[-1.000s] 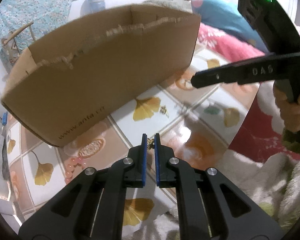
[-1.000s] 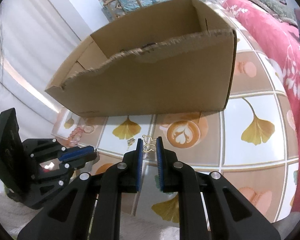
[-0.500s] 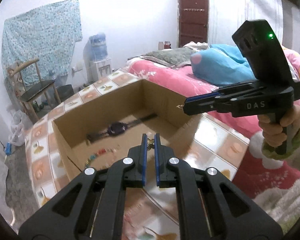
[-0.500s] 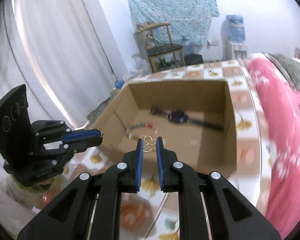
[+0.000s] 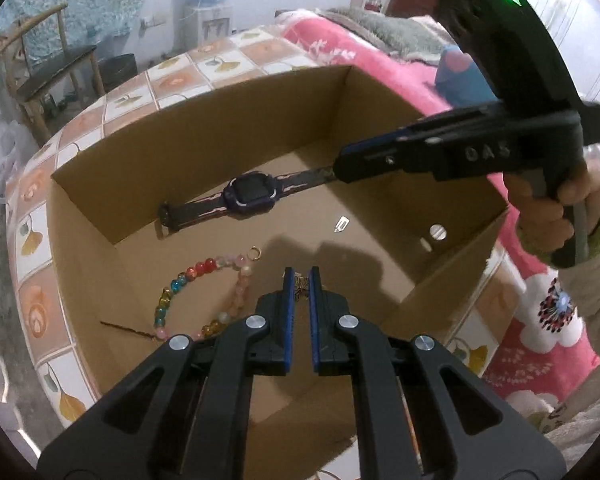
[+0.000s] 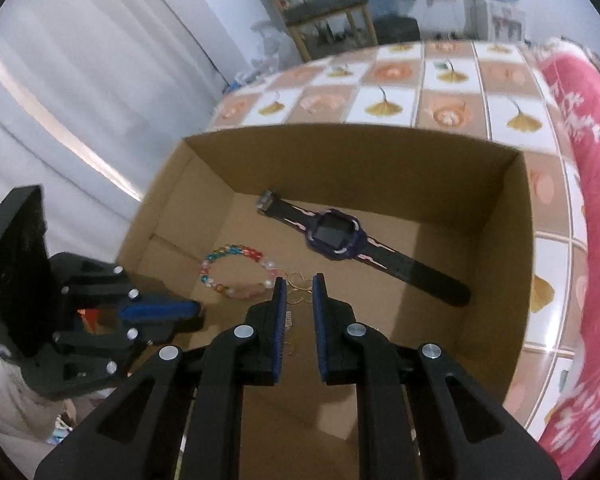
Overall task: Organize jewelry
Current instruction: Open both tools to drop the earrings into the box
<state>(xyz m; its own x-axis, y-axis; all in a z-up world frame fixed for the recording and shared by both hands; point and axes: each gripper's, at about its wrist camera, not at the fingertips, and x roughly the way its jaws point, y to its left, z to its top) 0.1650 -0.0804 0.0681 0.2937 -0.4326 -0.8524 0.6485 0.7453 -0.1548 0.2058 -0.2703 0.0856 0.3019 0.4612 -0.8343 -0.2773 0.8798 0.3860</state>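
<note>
Both grippers hang over an open cardboard box [image 5: 236, 120] [image 6: 496, 216] on a tiled table. My left gripper [image 5: 301, 280] is shut on a small bronze charm [image 5: 300, 285]. Thin gold rings [image 6: 299, 289] are pinched between the blue pads of my right gripper [image 6: 299, 285], which is shut on them. On the box floor lie a purple watch [image 5: 252, 192] [image 6: 336, 236] and a coloured bead bracelet [image 5: 196, 284] [image 6: 236, 268]. The right gripper [image 5: 342, 170] shows in the left wrist view at the right, the left gripper [image 6: 192, 312] in the right wrist view at the left.
A small silver clip [image 5: 342, 224] lies on the box floor. The tiled table [image 6: 384, 100] carries the box; a pink floral bedspread [image 5: 532, 344] [image 6: 580, 92] runs along its right side. A wooden chair [image 5: 52, 68] and a water dispenser [image 5: 212, 8] stand behind.
Both grippers have risen from low in front of the box's outer wall to above its open top, each carrying its small piece. The box's inside has come into view.
</note>
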